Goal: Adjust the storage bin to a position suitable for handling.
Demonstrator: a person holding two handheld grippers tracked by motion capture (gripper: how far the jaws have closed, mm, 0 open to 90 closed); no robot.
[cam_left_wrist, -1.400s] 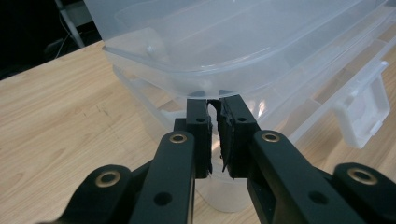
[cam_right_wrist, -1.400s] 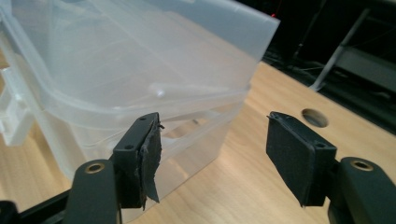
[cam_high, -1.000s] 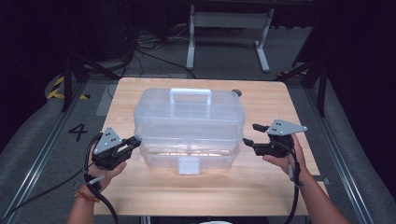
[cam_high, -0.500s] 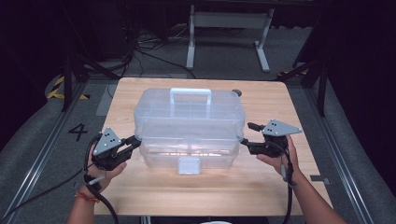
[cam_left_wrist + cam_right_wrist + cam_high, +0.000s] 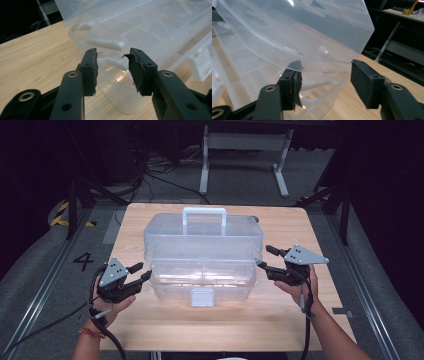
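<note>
Centrally on the table (image 5: 280,320): clear plastic toolbox (image 5: 202,252). Left gripper (image 5: 141,273) jaws just opening, gripping nothing. Right gripper (image 5: 264,257) jaws closing, part open around the box's end, gripping nothing.

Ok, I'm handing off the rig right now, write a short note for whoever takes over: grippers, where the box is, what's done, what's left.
Left gripper: at the left end of the clear storage box, jaws just opened, apart, with a white hinge arm of the box between them, not pinched.
Right gripper: at the box's right end, jaws just narrowed but not pressing; the upper tier's edge sits above and between them.
Box: mid-table, handle on top, front latch facing the person.
Done: the upper tier looks shifted back off the lower tray.
Left: probably grip both ends and finish spreading the tiers.
</note>
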